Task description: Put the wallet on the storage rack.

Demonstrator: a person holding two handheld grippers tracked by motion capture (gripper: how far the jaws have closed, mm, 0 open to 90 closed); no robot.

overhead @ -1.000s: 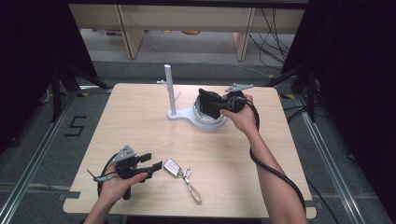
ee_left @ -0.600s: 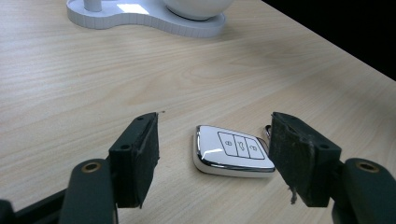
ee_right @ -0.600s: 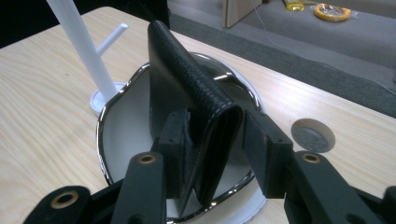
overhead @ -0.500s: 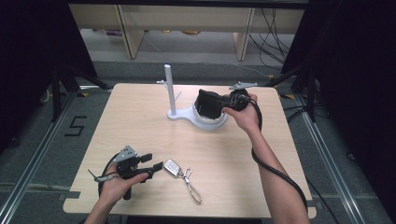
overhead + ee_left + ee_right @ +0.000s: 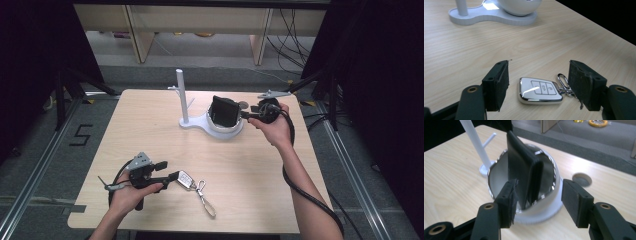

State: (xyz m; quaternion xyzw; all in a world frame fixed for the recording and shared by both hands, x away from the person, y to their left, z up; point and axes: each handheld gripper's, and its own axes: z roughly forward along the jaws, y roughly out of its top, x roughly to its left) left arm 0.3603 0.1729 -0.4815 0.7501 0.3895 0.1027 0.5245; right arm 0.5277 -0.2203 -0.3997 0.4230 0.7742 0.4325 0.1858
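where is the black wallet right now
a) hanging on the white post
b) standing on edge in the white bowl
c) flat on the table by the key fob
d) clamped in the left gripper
b: the wallet stands on edge inside the bowl, with the right gripper open in front of it.

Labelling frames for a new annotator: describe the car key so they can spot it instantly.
On the wooden table, look at the near edge, far from the white stand. The car key lies flat between the open jaws of the left hand-held gripper: a white, chrome-rimmed fob with three buttons and a metal clip.
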